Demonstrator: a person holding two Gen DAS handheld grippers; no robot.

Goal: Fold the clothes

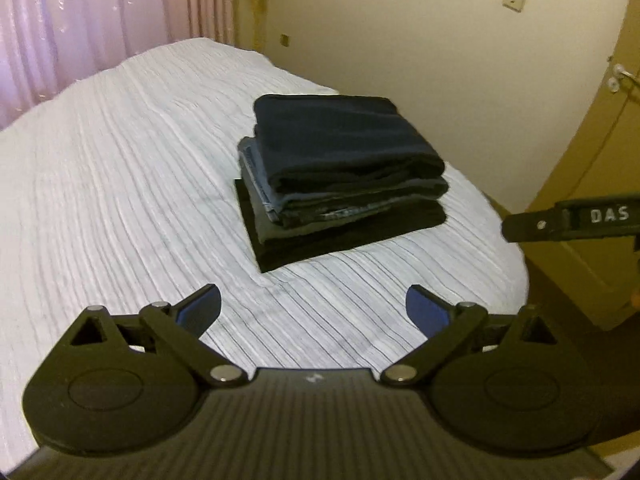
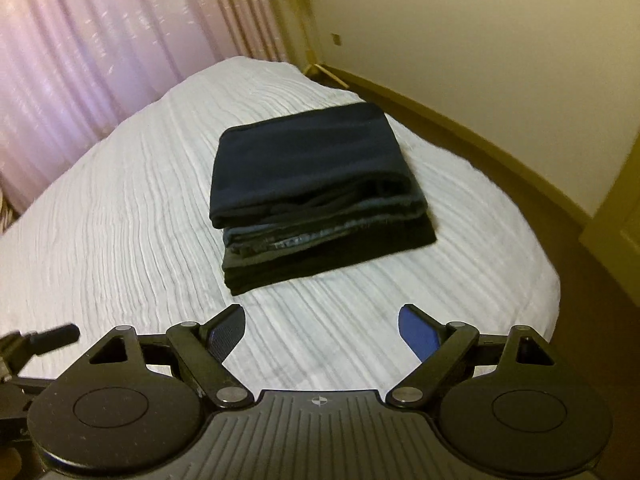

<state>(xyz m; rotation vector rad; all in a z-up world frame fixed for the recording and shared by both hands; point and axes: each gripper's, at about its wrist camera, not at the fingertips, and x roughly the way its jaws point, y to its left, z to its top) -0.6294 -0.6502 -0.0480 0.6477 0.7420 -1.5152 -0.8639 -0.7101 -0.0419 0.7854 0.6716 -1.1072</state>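
Note:
A stack of folded dark clothes (image 1: 340, 176) lies on the white ribbed bedspread (image 1: 120, 184); a navy piece is on top, blue denim and black pieces below. The stack also shows in the right wrist view (image 2: 316, 192). My left gripper (image 1: 313, 304) is open and empty, held above the bed short of the stack. My right gripper (image 2: 321, 324) is open and empty, also short of the stack. Part of the right gripper (image 1: 568, 220) shows at the right edge of the left wrist view. Part of the left gripper (image 2: 44, 338) shows at the left edge of the right wrist view.
Pink curtains (image 1: 80, 20) hang behind the bed on the left. A cream wall (image 2: 500, 60) runs behind and to the right, with brown floor (image 2: 520, 184) beside the bed. A door with a handle (image 1: 620, 76) stands at the right. The bed's edge (image 1: 516, 264) curves on the right.

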